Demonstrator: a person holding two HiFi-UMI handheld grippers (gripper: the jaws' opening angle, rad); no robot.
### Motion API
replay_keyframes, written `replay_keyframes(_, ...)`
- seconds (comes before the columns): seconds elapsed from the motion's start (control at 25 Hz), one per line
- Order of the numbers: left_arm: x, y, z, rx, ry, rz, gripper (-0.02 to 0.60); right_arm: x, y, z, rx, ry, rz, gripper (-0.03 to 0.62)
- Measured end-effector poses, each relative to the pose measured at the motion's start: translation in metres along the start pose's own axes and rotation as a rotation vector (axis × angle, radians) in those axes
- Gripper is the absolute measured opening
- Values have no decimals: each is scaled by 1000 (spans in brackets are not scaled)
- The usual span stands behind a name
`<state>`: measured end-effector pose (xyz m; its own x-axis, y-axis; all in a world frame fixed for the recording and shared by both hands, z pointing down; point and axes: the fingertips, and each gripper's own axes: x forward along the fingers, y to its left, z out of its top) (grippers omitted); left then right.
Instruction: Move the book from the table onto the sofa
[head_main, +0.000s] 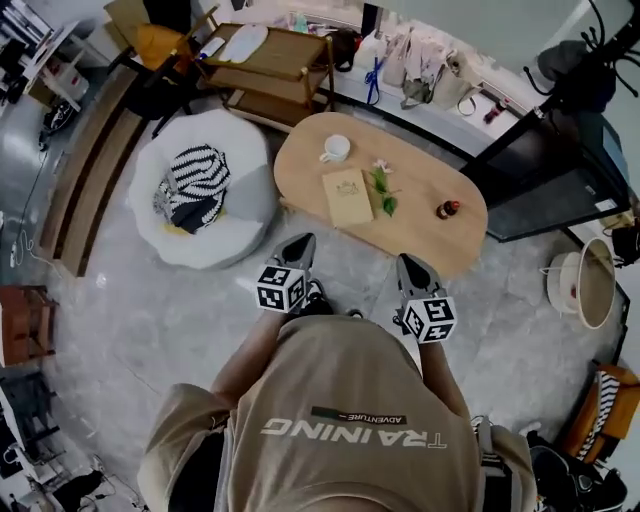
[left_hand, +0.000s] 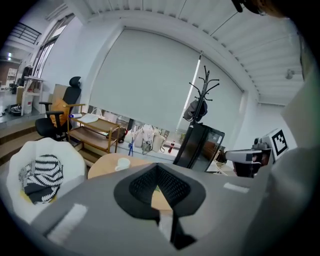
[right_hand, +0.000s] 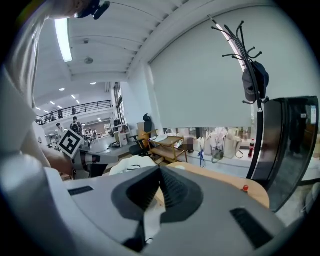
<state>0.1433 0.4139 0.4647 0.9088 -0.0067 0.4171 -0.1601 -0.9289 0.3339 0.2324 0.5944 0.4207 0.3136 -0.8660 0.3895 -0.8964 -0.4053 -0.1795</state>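
A tan book (head_main: 347, 196) lies flat in the middle of the oval wooden table (head_main: 432, 245). To the table's left sits the white round sofa (head_main: 232, 150) with a black-and-white striped cloth (head_main: 195, 182) on it. Both grippers hover short of the table's near edge, a little apart from it. My left gripper (head_main: 303, 242) is shut and empty, pointing between sofa and table. My right gripper (head_main: 408, 263) is shut and empty too, pointing at the table's near rim. In the left gripper view the shut gripper (left_hand: 159, 176) covers most of the table (left_hand: 106, 162); the sofa (left_hand: 47, 150) is at left.
On the table stand a white cup (head_main: 335, 148), a leafy flower sprig (head_main: 382, 186) beside the book, and a small red-capped bottle (head_main: 447, 209). A wooden trolley (head_main: 272, 62) is behind the sofa. A black cabinet (head_main: 556, 182) and coat rack stand at right.
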Motion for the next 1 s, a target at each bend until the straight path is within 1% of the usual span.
replay_keyframes(0.16,8,19,13,21,-12,-34,-8,30,4,21,-39,-9,-1,-2)
replay_keyframes(0.2,11,24,13,23,-5,-39,-8,37,4,24,-33,-13,-10,-2)
replay_keyframes(0.36,22,45,10,16,28,-67,-8,55,-1,31,49,-31,-67,-2)
replay_keyframes(0.52,34,57,15,12,53,-95,-8,67,-18,26,84,13,-119,-2)
replay_keyframes(0.6,39,62,19,9,54,-99,-8,74,-24,25,73,44,-132,-2)
replay_keyframes(0.68,45,67,23,3,55,-98,-8,84,-29,29,55,61,-130,-2)
replay_keyframes(0.8,56,69,22,-1,72,-95,-8,98,-38,32,61,66,-111,-2)
replay_keyframes(1.0,77,72,32,18,91,-73,-8,134,-56,31,29,97,-57,-2)
